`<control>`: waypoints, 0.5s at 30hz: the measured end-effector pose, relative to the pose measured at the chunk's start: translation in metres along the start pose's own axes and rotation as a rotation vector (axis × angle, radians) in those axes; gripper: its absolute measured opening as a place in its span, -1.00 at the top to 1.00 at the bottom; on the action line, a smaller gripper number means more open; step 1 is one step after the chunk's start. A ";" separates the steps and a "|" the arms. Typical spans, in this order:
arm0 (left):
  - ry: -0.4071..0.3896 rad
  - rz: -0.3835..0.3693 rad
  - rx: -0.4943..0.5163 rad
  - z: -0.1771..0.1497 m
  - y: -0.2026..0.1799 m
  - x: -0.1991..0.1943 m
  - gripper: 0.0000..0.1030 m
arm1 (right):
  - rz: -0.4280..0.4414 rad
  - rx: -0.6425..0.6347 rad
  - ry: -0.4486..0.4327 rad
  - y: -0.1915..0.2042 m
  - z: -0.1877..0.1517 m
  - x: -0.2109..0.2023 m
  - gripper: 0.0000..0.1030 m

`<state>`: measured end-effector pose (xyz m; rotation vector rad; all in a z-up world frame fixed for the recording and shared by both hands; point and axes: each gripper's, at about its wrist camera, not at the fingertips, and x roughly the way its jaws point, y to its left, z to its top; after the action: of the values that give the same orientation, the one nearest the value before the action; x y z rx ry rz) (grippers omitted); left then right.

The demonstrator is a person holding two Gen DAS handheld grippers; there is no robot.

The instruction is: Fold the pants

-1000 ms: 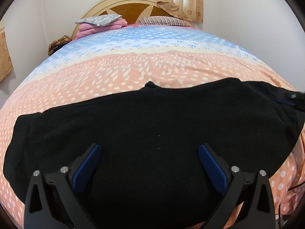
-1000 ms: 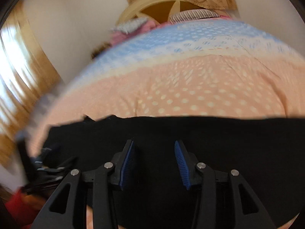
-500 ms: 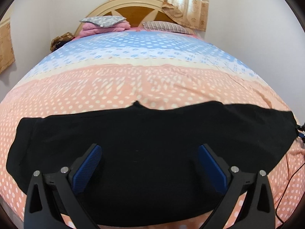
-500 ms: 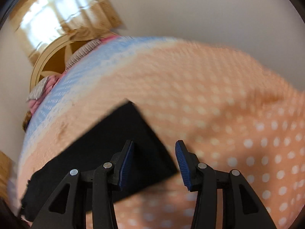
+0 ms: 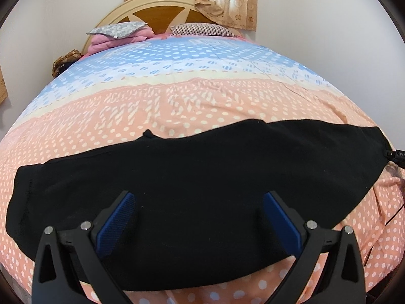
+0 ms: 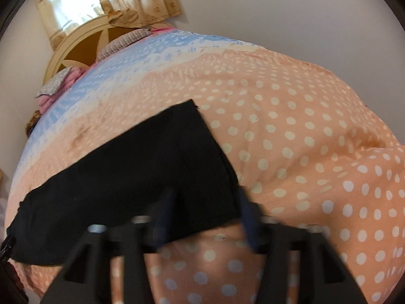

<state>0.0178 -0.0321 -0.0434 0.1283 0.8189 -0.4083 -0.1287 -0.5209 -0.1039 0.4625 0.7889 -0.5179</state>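
Black pants (image 5: 197, 177) lie flat across the near part of the bed, stretched left to right. My left gripper (image 5: 200, 212) is open wide and hovers over their middle, holding nothing. In the right wrist view the pants (image 6: 141, 167) end in a straight edge at centre. My right gripper (image 6: 206, 212) is open and blurred, with its fingers to either side of the near corner of that end, just above the cloth.
The bedspread (image 5: 202, 96) is peach with white dots, blue toward the head. Pillows and pink folded bedding (image 5: 121, 35) lie by the headboard (image 5: 157, 12). A wall runs along the bed's right side. A black cable (image 5: 395, 155) shows at the right edge.
My right gripper has opened wider and swung right along the pants to their end. My left gripper has stayed open over the middle, and its view has tilted slightly.
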 end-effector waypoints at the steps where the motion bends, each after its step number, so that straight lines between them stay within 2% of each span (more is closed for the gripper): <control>1: -0.003 -0.002 -0.005 0.000 0.002 -0.001 -1.00 | 0.027 0.003 0.006 0.000 0.001 -0.001 0.73; 3: -0.010 -0.008 -0.016 0.000 0.006 -0.003 -1.00 | 0.010 0.008 0.000 -0.001 0.000 -0.005 0.75; 5: -0.023 -0.007 -0.025 0.000 0.010 -0.007 -1.00 | -0.007 -0.010 -0.046 0.011 0.001 -0.019 0.76; 8: -0.037 -0.007 -0.058 0.003 0.021 -0.009 -1.00 | 0.036 -0.112 -0.143 0.054 0.003 -0.059 0.76; 11: -0.046 -0.020 -0.084 0.003 0.028 -0.010 -1.00 | 0.142 -0.286 -0.182 0.127 0.001 -0.089 0.76; 15: -0.057 -0.024 -0.096 0.000 0.037 -0.013 -1.00 | 0.307 -0.476 -0.145 0.220 -0.025 -0.095 0.76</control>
<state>0.0251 0.0061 -0.0353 0.0172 0.7829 -0.3926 -0.0679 -0.3106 -0.0043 0.0972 0.6588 -0.0675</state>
